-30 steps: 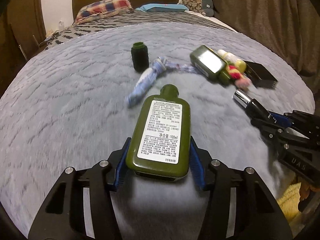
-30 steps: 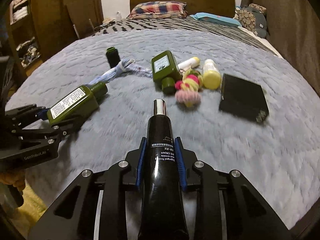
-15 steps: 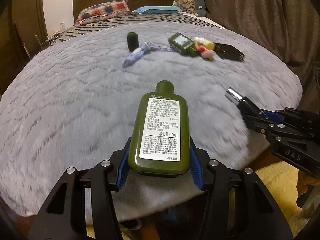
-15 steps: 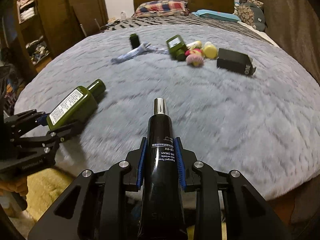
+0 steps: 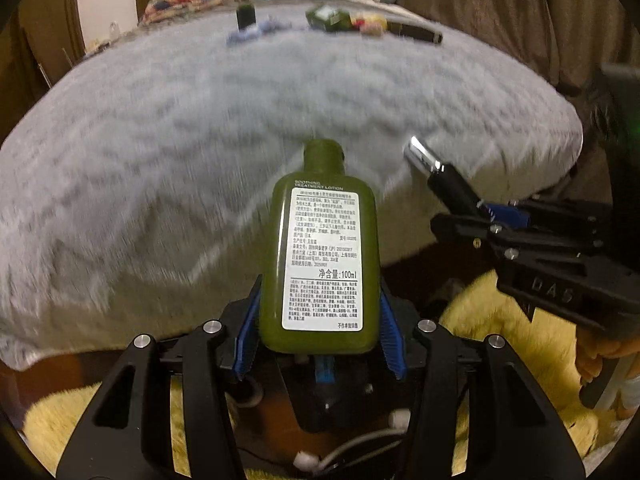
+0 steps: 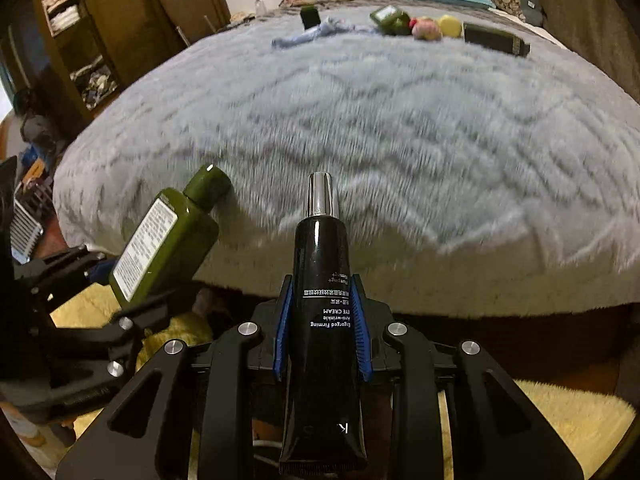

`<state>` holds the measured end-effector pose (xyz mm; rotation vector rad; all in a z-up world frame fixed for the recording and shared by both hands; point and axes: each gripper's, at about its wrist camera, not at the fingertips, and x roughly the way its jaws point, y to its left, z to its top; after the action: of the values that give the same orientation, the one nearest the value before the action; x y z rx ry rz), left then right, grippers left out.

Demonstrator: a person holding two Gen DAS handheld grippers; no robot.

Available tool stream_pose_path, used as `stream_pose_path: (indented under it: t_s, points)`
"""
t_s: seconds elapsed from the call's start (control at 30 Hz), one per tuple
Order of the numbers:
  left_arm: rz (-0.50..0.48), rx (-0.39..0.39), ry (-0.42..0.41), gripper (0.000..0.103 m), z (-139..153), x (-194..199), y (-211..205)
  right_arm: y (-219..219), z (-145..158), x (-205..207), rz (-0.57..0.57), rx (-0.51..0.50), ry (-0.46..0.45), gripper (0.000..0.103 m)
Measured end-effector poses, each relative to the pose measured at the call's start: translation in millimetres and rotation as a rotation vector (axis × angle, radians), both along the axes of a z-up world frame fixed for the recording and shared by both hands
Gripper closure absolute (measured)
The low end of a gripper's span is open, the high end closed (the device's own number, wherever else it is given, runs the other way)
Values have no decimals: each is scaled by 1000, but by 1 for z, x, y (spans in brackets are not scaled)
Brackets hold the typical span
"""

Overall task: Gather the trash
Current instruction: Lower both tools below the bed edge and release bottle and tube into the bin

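Green plastic fills my left gripper [image 5: 320, 332]: the lotion bottle [image 5: 320, 256] sits clamped between the blue pads by its lower body, jaws about half spread to take its width. My right gripper [image 6: 322, 328] is nearly closed on the black cream tube [image 6: 322, 300], pads pressing its slim sides. Both pieces of trash hang past the foot of the bed [image 6: 400, 140], over the yellow rug [image 5: 532, 332] and a dark gap of floor; no bin shows in either view, so I cannot tell where the drop goes.

I judge this to be the carry-off step. To do it well I would keep both grips firm, hold the two tools apart so the loads do not knock, and only let go once a container is plainly underneath.

Bottle: long axis runs straight out along the fingers, cap end forward toward the bed, label face up. Tube: same line, silver cap forward, crimped flat tail back toward my wrist, print reading upside down from here.

More clutter is left far up the blanket: a second green bottle [image 6: 390, 20], a black box [image 6: 496, 38], a small dark jar [image 6: 310, 16].
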<state>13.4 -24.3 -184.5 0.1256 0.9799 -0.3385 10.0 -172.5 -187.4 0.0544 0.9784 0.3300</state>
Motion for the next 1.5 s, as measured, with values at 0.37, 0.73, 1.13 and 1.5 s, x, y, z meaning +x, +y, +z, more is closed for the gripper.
stream_pose_path:
  t_s: [0.37,0.73,1.13,1.5]
  points:
    - [3,16,132,55,-52,-6,1,11,-46,-8,12,-26,113,75]
    - [25,33,206,56,-78,-6,7,25,-72,-10,34,-59,173,75]
    - [36,24,237,38,-89,-7,0,13,-82,-11,-7,-40,197,49]
    - [38,0,153,38,-45,-5,10,-9,-34,4,-68,-4,84,35]
